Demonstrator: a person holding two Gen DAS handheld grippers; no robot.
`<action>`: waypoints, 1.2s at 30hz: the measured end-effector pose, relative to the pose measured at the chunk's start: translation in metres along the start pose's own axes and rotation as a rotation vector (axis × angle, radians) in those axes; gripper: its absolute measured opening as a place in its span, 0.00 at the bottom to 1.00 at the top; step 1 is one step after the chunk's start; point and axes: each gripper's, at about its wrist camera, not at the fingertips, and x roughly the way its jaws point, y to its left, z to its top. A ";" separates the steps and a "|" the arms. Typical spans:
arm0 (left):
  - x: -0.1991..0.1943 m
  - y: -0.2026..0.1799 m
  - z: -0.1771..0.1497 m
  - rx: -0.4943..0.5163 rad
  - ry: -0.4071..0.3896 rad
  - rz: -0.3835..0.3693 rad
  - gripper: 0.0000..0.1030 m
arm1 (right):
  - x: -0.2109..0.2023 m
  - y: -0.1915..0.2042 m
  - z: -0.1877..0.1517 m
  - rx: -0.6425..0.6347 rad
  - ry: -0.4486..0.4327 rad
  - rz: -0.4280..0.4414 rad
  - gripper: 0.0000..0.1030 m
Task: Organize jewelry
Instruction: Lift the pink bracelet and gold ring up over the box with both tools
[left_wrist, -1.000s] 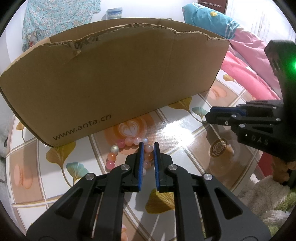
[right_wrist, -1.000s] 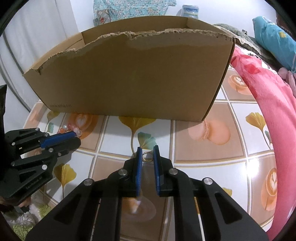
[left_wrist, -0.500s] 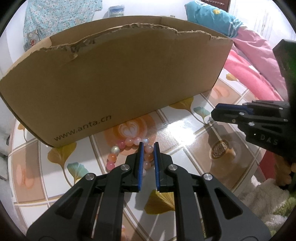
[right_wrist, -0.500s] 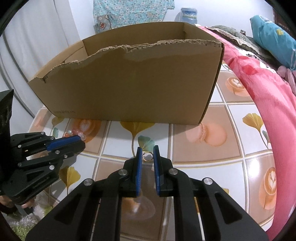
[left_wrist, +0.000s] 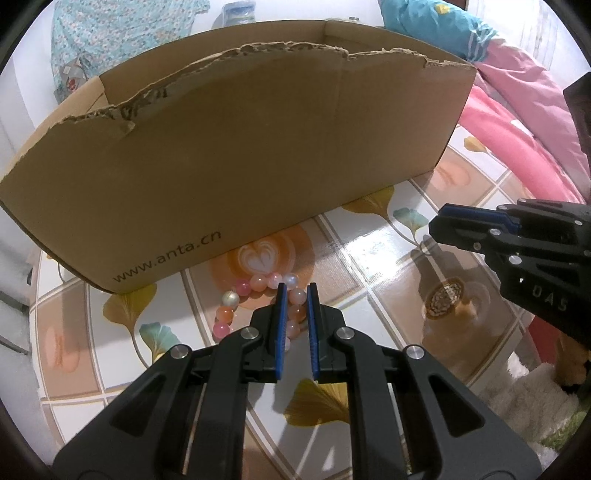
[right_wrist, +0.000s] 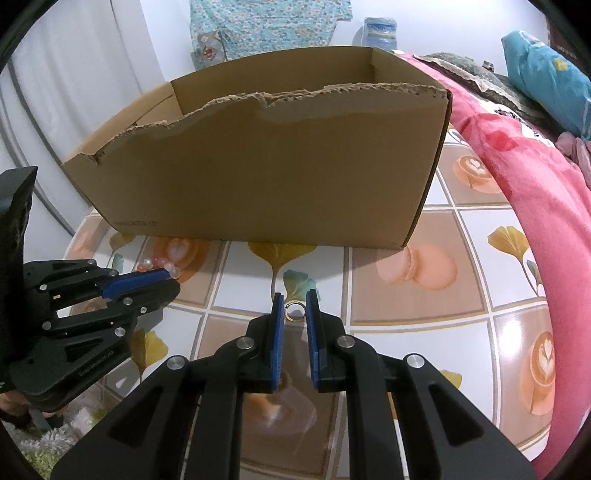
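My left gripper (left_wrist: 294, 291) clamps the pink-orange beaded bracelet (left_wrist: 255, 282). My right gripper (right_wrist: 294, 300) pinches the small gold ring (right_wrist: 294, 311); the torn brown cardboard box (right_wrist: 266, 170) sits at 12 o'clock.

Black hand-held gripper (left_wrist: 295, 291), blue fingers (left_wrist: 280, 314), silver screws.

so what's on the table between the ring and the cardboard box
Nothing. In the right wrist view, only bare patterned tabletop separates the ring, held between the right tool's fingers, from the cardboard box.
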 end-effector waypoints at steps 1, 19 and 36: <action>0.001 -0.001 0.001 0.002 0.001 0.002 0.09 | 0.000 0.000 0.000 -0.001 0.001 0.001 0.12; -0.009 0.031 -0.011 -0.115 -0.063 -0.136 0.08 | -0.006 0.000 0.004 -0.001 -0.012 0.030 0.12; -0.099 0.096 -0.012 -0.369 -0.299 -0.506 0.08 | -0.053 -0.025 0.047 0.159 -0.112 0.293 0.12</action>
